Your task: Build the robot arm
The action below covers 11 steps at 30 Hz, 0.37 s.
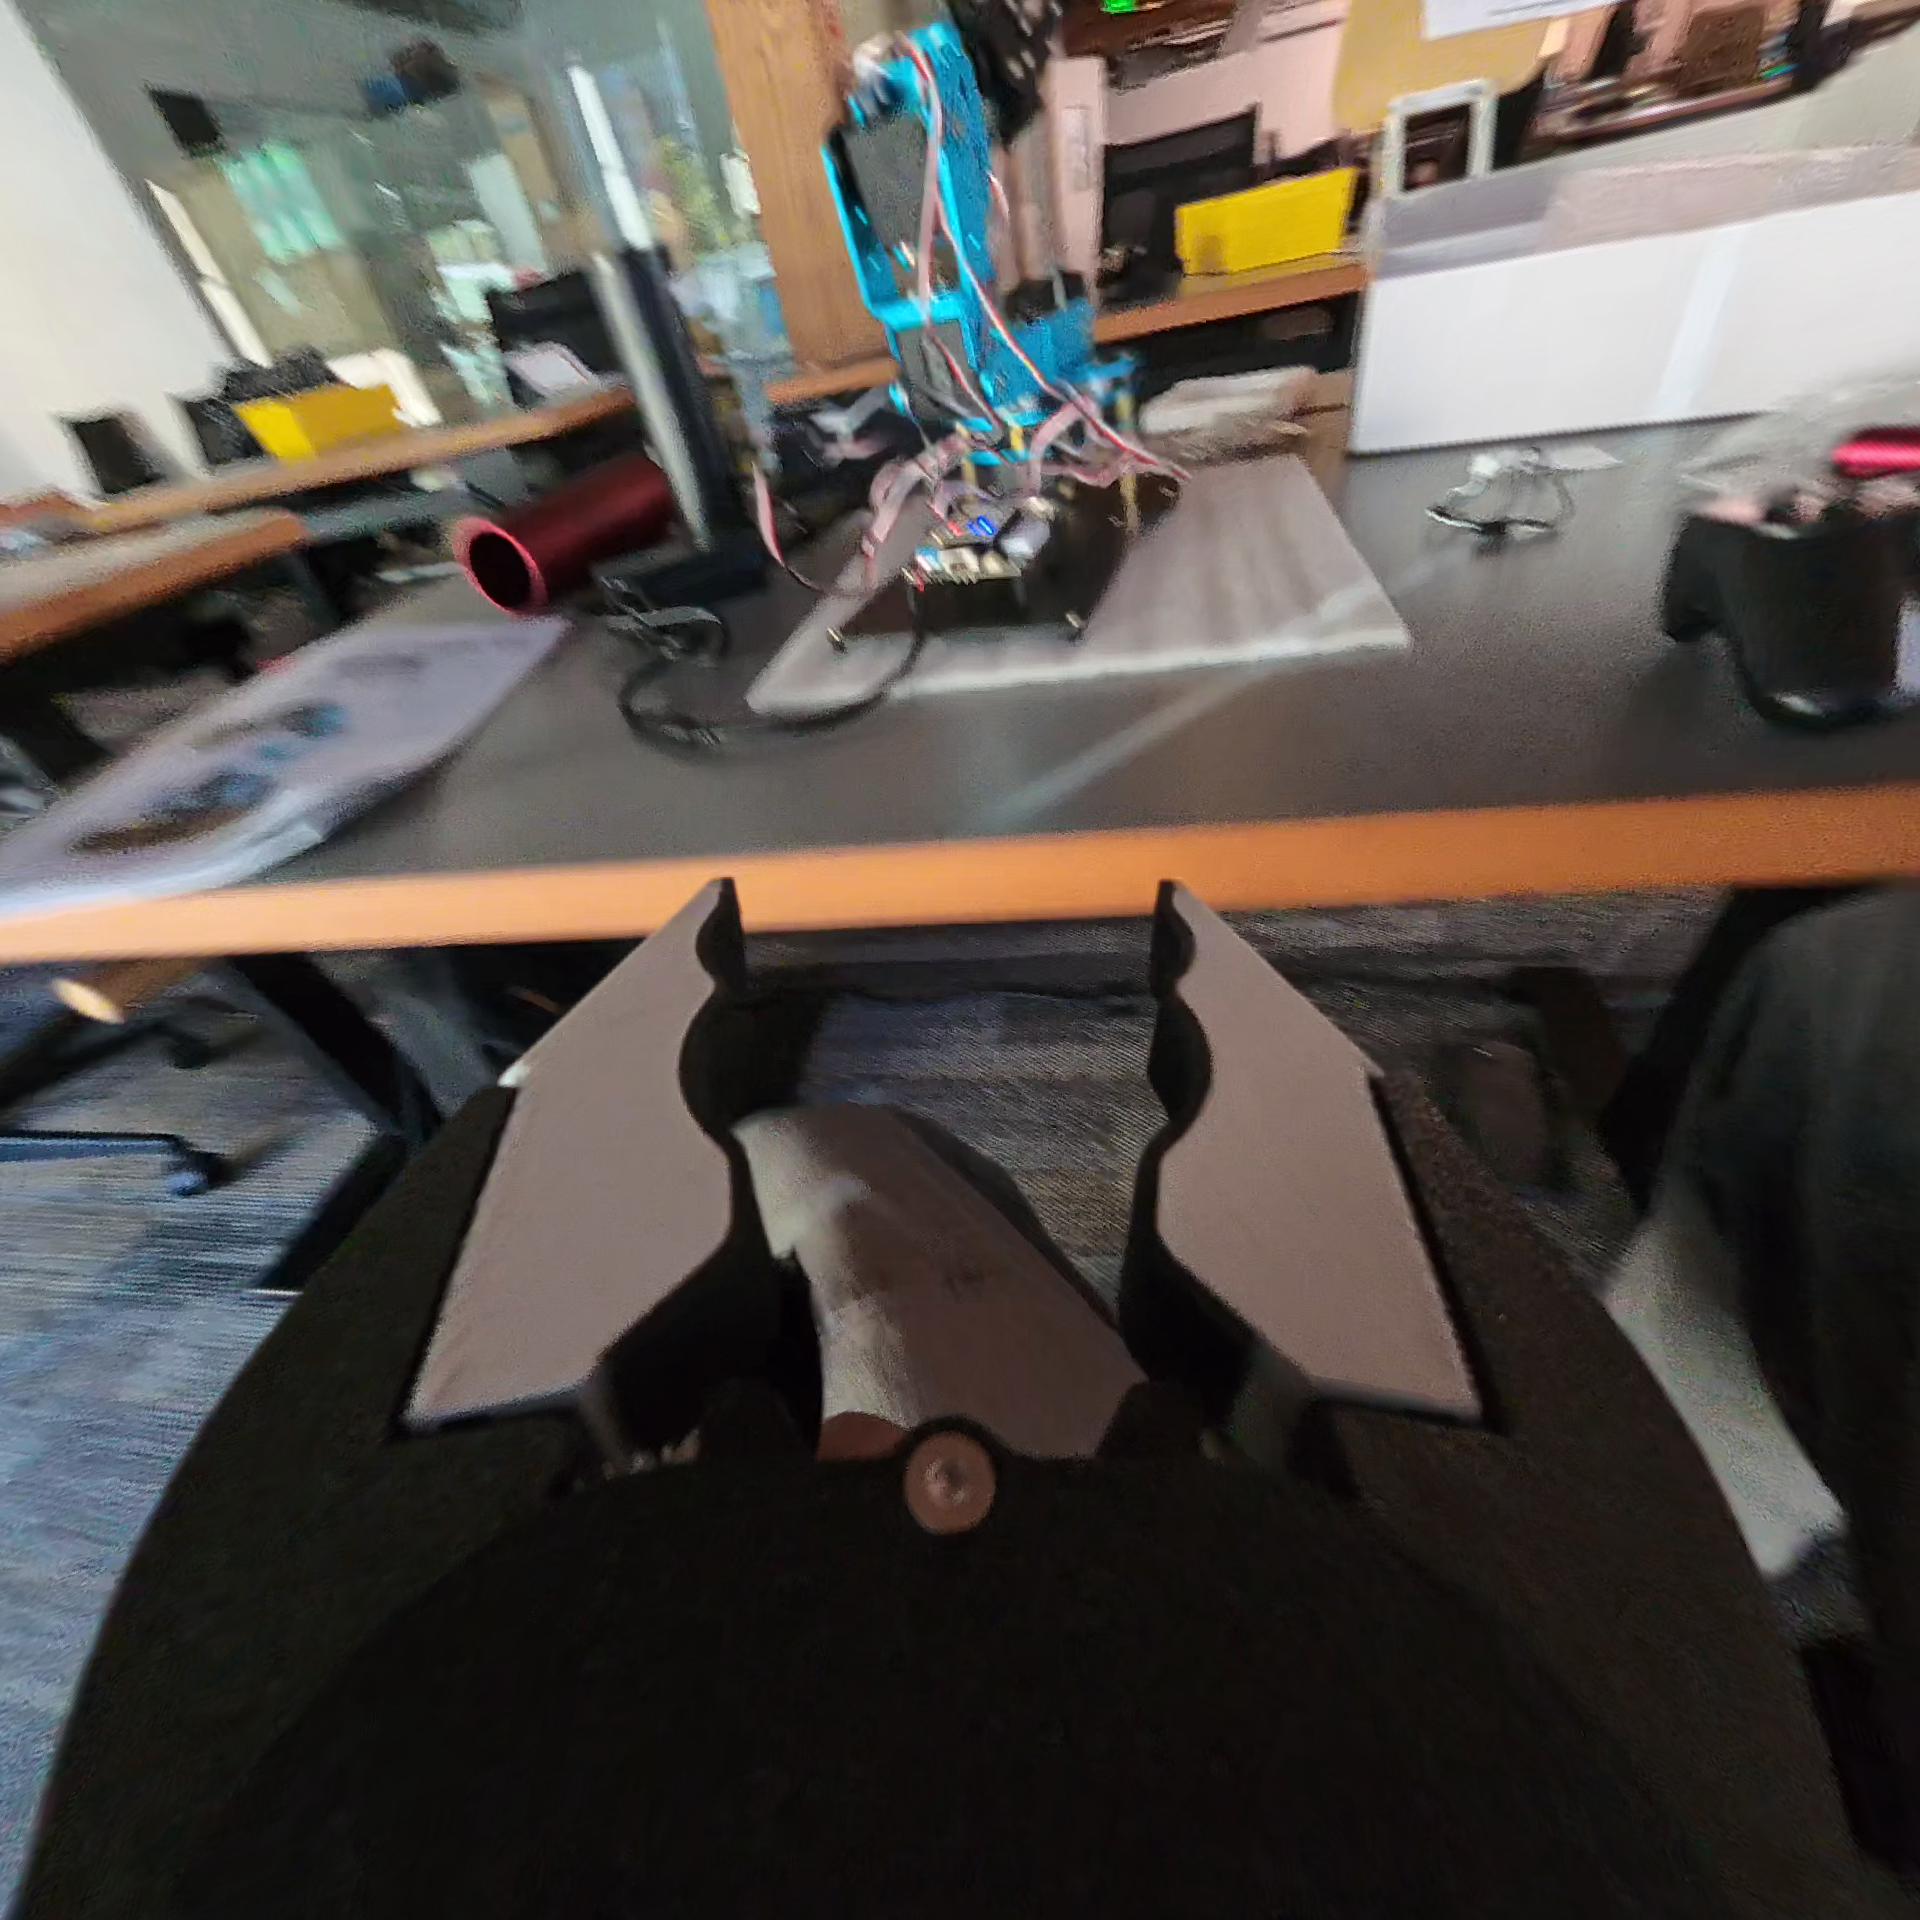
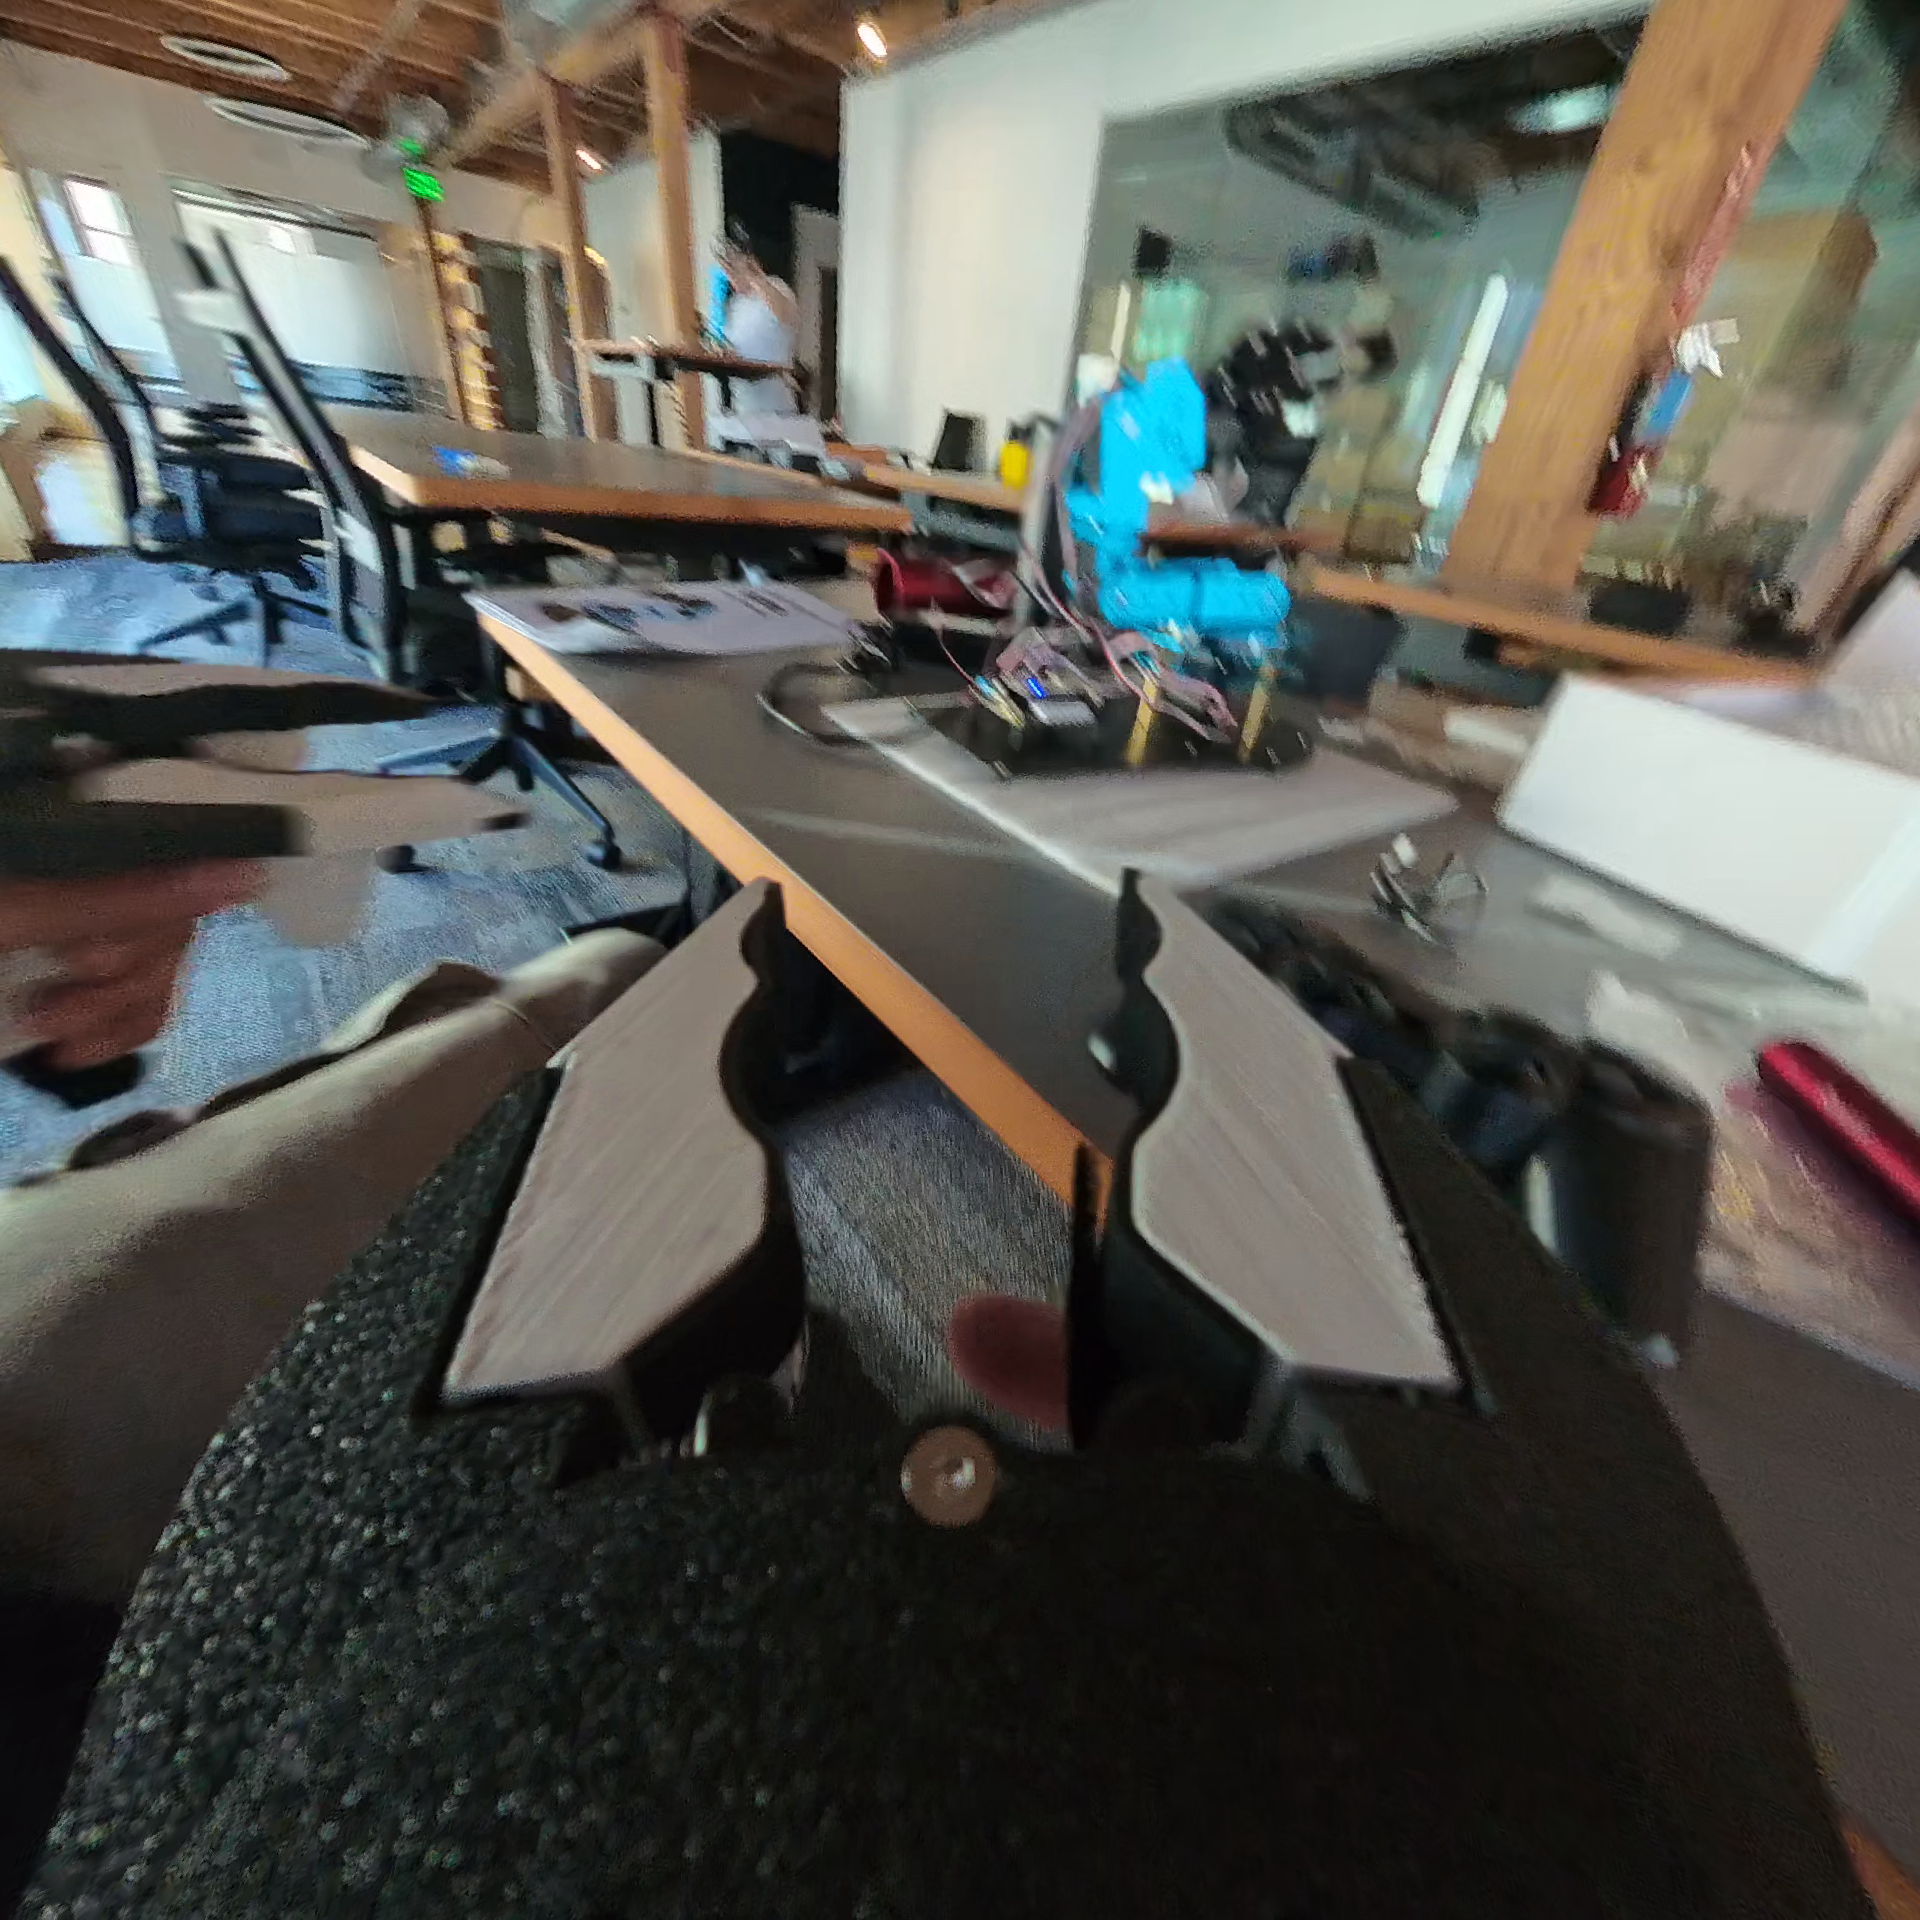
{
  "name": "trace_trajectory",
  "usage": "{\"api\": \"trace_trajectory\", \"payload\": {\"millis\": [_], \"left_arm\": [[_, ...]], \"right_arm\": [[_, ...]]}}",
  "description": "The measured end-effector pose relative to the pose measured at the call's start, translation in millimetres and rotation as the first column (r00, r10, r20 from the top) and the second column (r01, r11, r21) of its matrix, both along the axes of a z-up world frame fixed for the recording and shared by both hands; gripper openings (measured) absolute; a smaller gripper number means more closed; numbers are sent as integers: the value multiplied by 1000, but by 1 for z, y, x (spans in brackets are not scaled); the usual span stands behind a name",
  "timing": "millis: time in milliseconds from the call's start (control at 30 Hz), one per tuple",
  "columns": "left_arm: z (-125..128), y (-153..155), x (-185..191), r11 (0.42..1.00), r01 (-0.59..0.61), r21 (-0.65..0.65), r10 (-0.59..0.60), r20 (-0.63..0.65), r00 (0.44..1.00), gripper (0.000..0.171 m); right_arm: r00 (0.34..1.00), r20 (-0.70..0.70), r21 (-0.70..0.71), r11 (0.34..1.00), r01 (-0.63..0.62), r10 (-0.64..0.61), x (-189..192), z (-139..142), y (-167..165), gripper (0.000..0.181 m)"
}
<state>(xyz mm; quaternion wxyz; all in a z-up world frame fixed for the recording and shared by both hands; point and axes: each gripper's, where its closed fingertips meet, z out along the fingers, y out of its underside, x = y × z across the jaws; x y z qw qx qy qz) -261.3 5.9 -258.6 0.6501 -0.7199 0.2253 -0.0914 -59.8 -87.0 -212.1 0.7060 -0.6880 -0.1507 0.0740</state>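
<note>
Both views are blurred by motion. My left gripper [image 1: 945, 904] is open and empty, held just below and in front of the orange front edge of a dark table [image 1: 1039, 862]. A grey and white object [image 1: 914, 1257] lies under its jaws; I cannot tell what it is. My right gripper [image 2: 951, 894] is open and empty, over the same table edge [image 2: 883, 977]. A black pouch-like object [image 2: 1558, 1122] lies beside its right finger. The left gripper [image 2: 260, 769] shows blurred at the left of the right wrist view. A blue robot-arm kit [image 1: 945, 260] stands on a black base on the table.
On the table are a red tube [image 1: 561, 530], a printed sheet [image 1: 281, 727], a black cable [image 1: 675, 696], a white box [image 1: 1631, 312], a black container [image 1: 1787, 613] and a small metal clip [image 2: 1423, 883]. Office chairs [image 2: 260, 488] stand left. A person [image 2: 758, 312] stands far off. A beige-trousered leg [image 2: 260, 1195] is near.
</note>
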Motion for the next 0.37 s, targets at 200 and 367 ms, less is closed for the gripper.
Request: {"api": "trace_trajectory", "payload": {"millis": [200, 367], "left_arm": [[64, 51, 26, 968, -227, 108, 243, -166, 956, 70], [97, 55, 45, 945, -279, 171, 301, -124, 946, 64]], "right_arm": [[950, 106, -6, 955, -296, 295, -139, 42, -51, 0], [958, 142, 45, 966, -256, 248, -156, 57, -60, 0]]}}
